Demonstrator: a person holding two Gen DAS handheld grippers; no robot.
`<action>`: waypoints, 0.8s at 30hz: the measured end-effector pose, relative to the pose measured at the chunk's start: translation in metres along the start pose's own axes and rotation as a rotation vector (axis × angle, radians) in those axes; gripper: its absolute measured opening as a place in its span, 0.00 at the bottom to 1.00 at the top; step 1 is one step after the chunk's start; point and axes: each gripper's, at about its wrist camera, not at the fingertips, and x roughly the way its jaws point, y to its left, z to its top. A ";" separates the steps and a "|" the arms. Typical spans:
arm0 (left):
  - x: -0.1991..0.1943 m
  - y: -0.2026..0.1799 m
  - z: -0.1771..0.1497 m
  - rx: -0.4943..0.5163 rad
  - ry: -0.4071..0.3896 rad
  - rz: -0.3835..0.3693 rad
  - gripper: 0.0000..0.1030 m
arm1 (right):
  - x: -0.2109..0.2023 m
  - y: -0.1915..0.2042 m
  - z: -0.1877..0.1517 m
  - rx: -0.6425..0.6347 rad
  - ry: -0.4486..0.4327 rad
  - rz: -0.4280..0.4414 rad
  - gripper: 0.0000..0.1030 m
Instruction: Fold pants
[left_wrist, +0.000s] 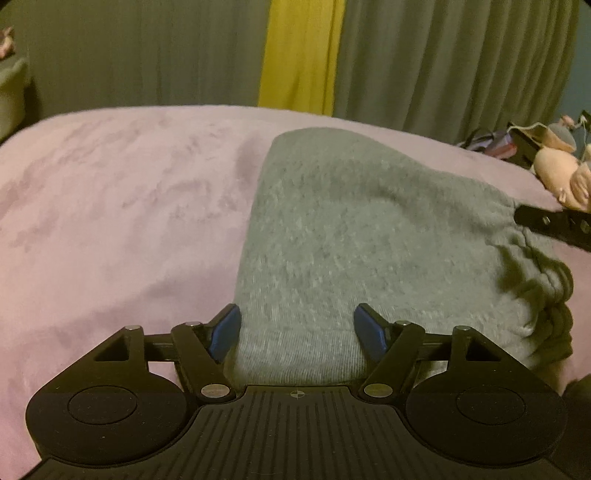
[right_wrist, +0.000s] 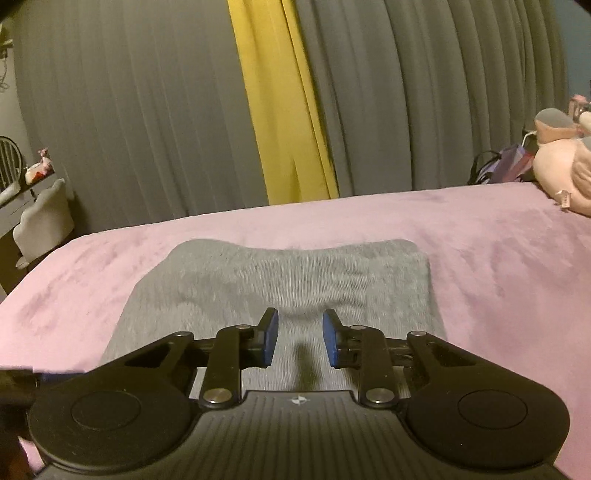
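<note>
Grey sweatpants (left_wrist: 332, 229) lie flat on a pink blanket (left_wrist: 110, 221). My left gripper (left_wrist: 298, 332) is open, its blue pads (left_wrist: 225, 332) spread wide over the near ribbed end of the pants, not pressing on the cloth. At the right edge of the left wrist view, a black finger of my right gripper (left_wrist: 550, 223) reaches the gathered edge of the pants. In the right wrist view the pants (right_wrist: 295, 280) stretch away, and my right gripper (right_wrist: 300, 341) hangs low over them. It is open by a narrow gap, with a dark crease of cloth between the pads.
Grey curtains (right_wrist: 129, 129) with a yellow strip (right_wrist: 284, 129) hang behind the bed. A pink plush toy (right_wrist: 561, 166) and a bag (right_wrist: 502, 166) lie at the bed's far right. A pale chair (right_wrist: 44, 218) stands off the left side. Bare blanket (right_wrist: 498, 258) surrounds the pants.
</note>
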 end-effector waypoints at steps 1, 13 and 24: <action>0.000 0.000 -0.001 0.002 -0.001 -0.001 0.72 | 0.002 0.004 0.004 -0.012 -0.003 -0.004 0.25; 0.007 0.001 -0.001 0.020 0.008 0.021 0.79 | 0.058 -0.005 0.008 -0.058 0.078 -0.063 0.00; 0.006 0.022 0.010 -0.103 0.018 0.012 0.78 | -0.012 -0.036 -0.024 0.002 0.162 0.094 0.02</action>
